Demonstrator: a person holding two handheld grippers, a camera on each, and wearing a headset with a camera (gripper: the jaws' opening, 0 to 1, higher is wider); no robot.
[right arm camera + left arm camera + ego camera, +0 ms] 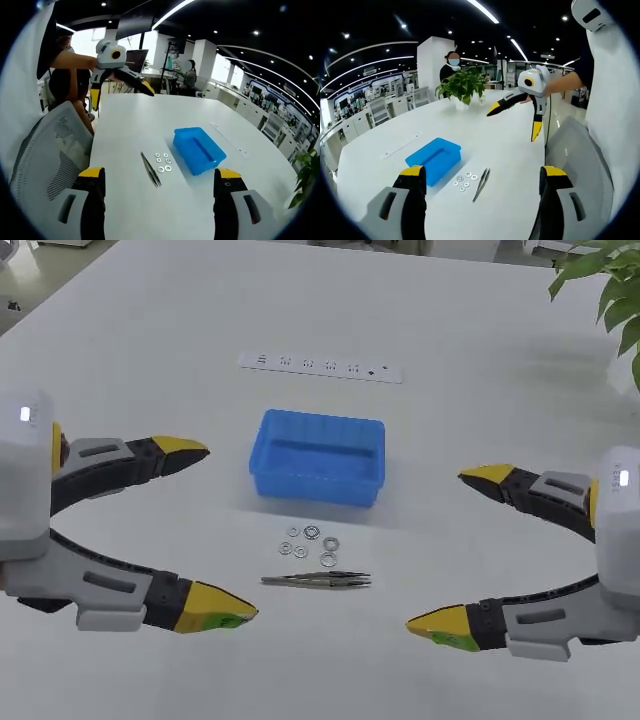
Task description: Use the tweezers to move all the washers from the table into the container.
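Several small metal washers (308,542) lie loose on the white table (150,340), just in front of a blue container (318,456). Steel tweezers (316,580) lie flat on the near side of the washers. My left gripper (228,531) hovers open to their left, and my right gripper (436,550) hovers open to their right; both hold nothing. The left gripper view has the washers (465,181), tweezers (481,184) and container (434,157) ahead of the wide jaws, with the right gripper (512,127) beyond. In the right gripper view the washers (163,162), tweezers (150,176) and container (198,150) sit between the jaws.
A white ruler-like strip (320,367) lies behind the container. A potted plant (610,290) stands at the far right of the table. A grey mesh chair (55,150) is at the near table edge. People stand farther back in the room.
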